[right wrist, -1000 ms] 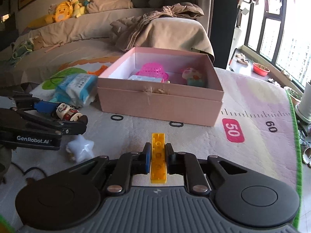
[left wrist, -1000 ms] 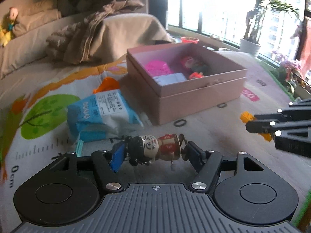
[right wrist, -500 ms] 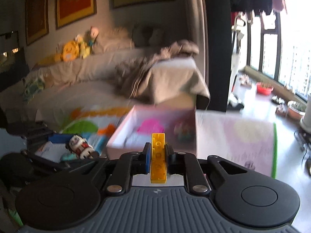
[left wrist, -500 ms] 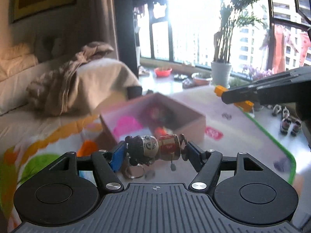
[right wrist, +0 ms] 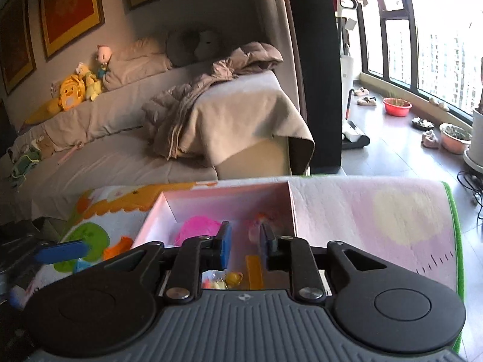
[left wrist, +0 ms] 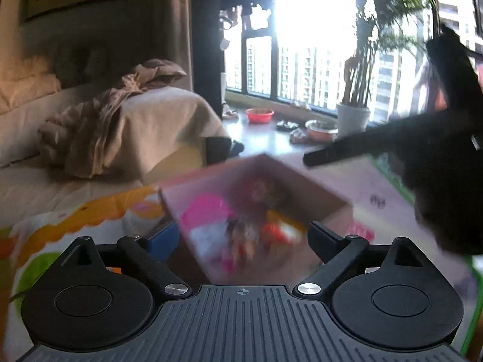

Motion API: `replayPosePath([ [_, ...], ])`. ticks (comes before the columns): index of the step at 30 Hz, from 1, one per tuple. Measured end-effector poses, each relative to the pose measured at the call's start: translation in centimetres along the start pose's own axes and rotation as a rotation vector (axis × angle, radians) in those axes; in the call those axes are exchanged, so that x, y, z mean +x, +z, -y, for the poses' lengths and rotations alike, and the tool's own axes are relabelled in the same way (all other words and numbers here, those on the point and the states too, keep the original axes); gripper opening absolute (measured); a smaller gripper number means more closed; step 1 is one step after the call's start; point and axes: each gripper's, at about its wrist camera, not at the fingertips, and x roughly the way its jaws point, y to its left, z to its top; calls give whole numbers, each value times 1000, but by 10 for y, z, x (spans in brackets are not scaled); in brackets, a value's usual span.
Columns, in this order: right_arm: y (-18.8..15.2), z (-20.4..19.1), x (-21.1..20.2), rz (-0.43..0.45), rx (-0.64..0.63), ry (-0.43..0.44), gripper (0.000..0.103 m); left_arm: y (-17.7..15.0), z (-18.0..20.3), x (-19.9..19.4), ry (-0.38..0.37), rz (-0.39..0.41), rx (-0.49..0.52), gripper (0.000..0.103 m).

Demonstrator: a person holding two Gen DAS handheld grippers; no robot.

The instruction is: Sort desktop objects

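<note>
1. Both grippers have just let go. 0.5 s ago the left gripper (left wrist: 241, 235) clamped the doll and the right gripper (right wrist: 244, 241) clamped the yellow brick; now both stand open and hold nothing.
2. The left one is spread wide. The doll (left wrist: 241, 235) shows only as a blurred streak between its fingers, over the pink box (left wrist: 332, 211), seemingly falling in; whether it has landed I cannot tell.
3. The right one is parted only moderately. The brick (right wrist: 255, 271) lies in the box (right wrist: 229, 196), just below and between the fingertips, clear of both pads.
4. Judgement: 2 items are sorted together, so both tools are free for the next pick.
5. Items left on the mat (right wrist: 377, 211) include an orange piece (right wrist: 117, 246), well left of the right gripper.
</note>
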Motion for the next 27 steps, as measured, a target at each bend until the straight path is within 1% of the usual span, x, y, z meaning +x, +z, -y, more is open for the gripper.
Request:
replayPosePath([
  [2,-10,1,1,-17,-5,-5,22,-20,2,-11,12,-33,0,97],
  [4,-18,-1,5,-49,-8,6,22,-40,3,-18,4,-68,-22,97],
  [7,-26,-15,15,-91,-41,23,22,-67,7,-24,6,-97,-40,98],
  [9,-29,-30,25,-124,-70,55,21,-78,8,-26,4,-112,-55,99],
  [12,-29,-48,45,-207,-72,117,21,-93,14,-30,-3,-128,-54,99],
  [13,-29,-52,52,-233,-74,123,21,-96,15,-32,1,-126,-42,99],
  [15,-31,-58,60,-262,-100,90,20,-100,14,-34,15,-117,-22,100],
  [17,-32,-55,63,-251,-134,22,19,-106,13,-39,30,-106,-25,101],
  [20,-33,-44,62,-225,-162,-117,19,-109,7,-43,26,-97,-57,101],
  [21,-34,-41,58,-214,-156,-147,19,-108,6,-44,24,-91,-62,102],
  [22,-35,-38,49,-200,-147,-152,20,-109,6,-45,20,-84,-66,102],
  [25,-48,-42,4,-124,-154,-51,22,-109,6,-46,12,-89,-71,102],
  [26,-53,-46,-11,-94,-161,-22,25,-109,6,-46,13,-94,-68,102],
  [27,-58,-50,-22,-106,-160,27,39,-109,8,-45,16,-102,-63,102],
])
